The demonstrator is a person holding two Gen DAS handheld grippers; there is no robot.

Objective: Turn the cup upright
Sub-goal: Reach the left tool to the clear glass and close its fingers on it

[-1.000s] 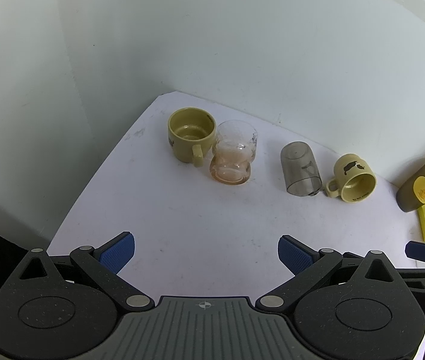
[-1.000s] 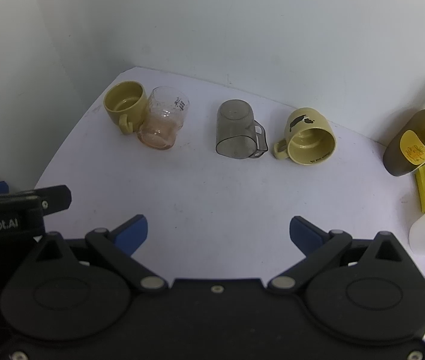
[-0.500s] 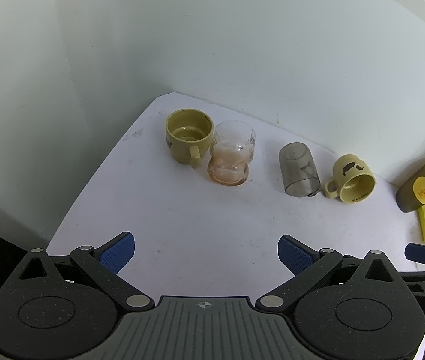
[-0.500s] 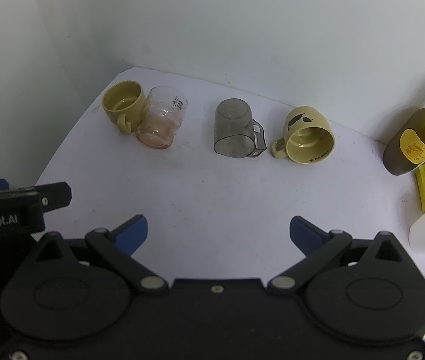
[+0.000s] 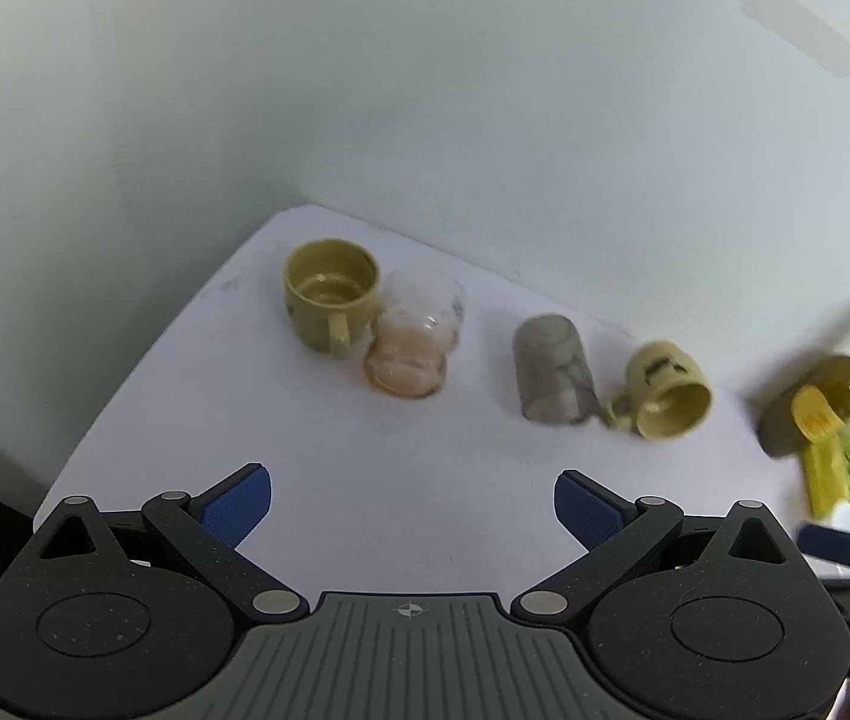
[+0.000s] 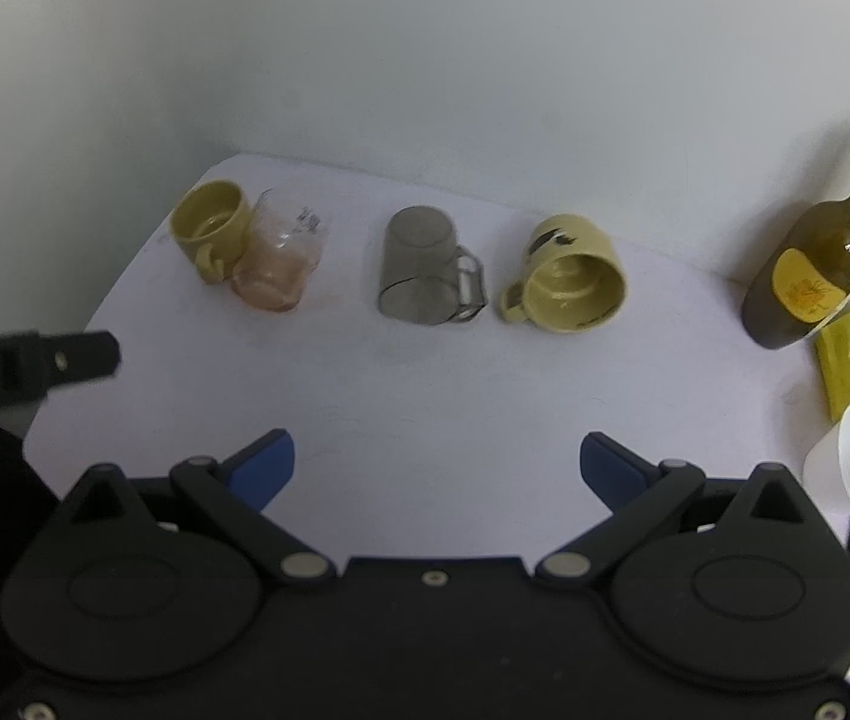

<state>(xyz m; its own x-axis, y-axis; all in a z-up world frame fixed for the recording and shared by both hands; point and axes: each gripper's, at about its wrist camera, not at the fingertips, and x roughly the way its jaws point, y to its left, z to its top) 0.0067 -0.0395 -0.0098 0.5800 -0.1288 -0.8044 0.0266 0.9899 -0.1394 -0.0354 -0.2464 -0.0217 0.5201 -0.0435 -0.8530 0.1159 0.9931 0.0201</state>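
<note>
While both tools hang low over the white tabletop (image 6: 425,384) with nothing between their fingers, the risks all lie ahead. At the bottom of the right wrist view the right gripper (image 6: 435,461) stands spread wide and empty; at the bottom of the left wrist view the left gripper (image 5: 413,504) is equally wide and empty. Farther up, mid-frame, the smoky grey translucent plastic cup with a handle (image 6: 422,267) stands upside down, mouth on the table, which I take to be the one to flip. Just right of it lies a tan ceramic mug on its side (image 6: 568,276), handle nearly touching the grey handle; a wide approach could knock it rolling. Left of centre, an upright olive ceramic mug (image 6: 212,225) touches a tilted clear glass with pinkish residue (image 6: 281,258), easily toppled. At far right a dark green glass bottle with a yellow label (image 6: 808,276) could be clipped during the swing.
</note>
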